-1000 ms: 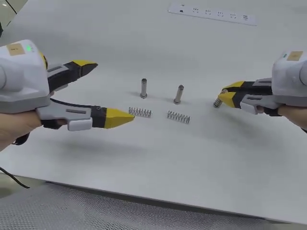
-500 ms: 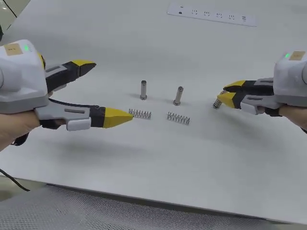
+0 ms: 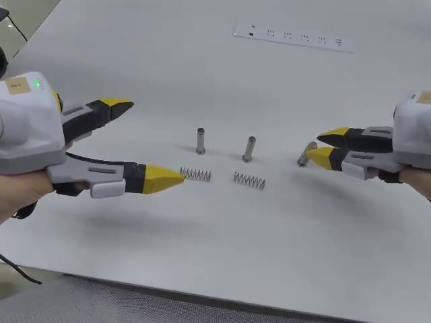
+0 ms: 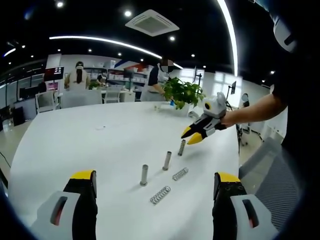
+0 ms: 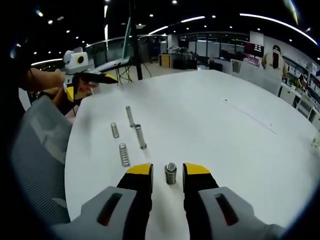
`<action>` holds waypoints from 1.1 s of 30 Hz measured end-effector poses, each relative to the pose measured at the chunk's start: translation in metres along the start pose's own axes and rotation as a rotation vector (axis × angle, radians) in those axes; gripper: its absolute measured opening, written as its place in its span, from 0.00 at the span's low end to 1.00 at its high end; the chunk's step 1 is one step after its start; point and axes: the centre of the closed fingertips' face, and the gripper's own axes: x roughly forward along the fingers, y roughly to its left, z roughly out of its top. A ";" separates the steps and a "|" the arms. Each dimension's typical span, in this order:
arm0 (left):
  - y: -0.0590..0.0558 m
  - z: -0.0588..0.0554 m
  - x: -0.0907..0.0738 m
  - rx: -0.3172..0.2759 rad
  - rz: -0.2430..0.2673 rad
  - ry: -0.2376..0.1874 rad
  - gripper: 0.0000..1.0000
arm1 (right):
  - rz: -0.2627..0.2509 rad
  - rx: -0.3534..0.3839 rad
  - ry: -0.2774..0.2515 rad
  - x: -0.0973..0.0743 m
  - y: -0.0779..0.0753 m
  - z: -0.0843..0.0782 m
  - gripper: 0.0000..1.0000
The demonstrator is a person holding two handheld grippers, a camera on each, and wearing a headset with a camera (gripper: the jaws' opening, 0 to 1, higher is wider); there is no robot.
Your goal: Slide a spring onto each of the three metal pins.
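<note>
Inspection of my two tools. My left hand-held gripper (image 3: 151, 140) stood wide open and held nothing. The first loose spring (image 3: 195, 175) lay flat on the tabletop (image 3: 202, 256) just off the tip of one jaw. The second loose spring (image 3: 249, 180) lay further ahead. Beyond them the first bare pin (image 3: 200, 140) and the second bare pin (image 3: 248, 149) stood upright. My right hand-held gripper (image 3: 318, 148) was parted by a narrow gap and gripped nothing. The third pin (image 5: 171, 166), wearing the fitted spring (image 5: 171, 178), stood upright between its tips, apart from both.
</note>
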 end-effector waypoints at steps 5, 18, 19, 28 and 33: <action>-0.003 0.001 0.000 0.011 -0.008 0.007 0.96 | -0.003 0.001 -0.023 -0.004 0.002 0.004 0.24; -0.003 0.000 -0.005 0.021 -0.012 0.011 0.98 | -0.014 0.016 -0.069 -0.016 0.007 0.008 0.27; -0.003 -0.001 -0.005 0.021 -0.014 0.012 0.98 | -0.016 0.014 -0.073 -0.017 0.007 0.008 0.27; -0.003 0.000 -0.004 0.025 -0.020 0.014 0.97 | -0.010 0.017 -0.090 -0.026 0.013 0.011 0.27; -0.003 0.000 -0.004 0.023 -0.020 0.015 0.97 | -0.007 0.013 -0.106 -0.030 0.018 0.014 0.27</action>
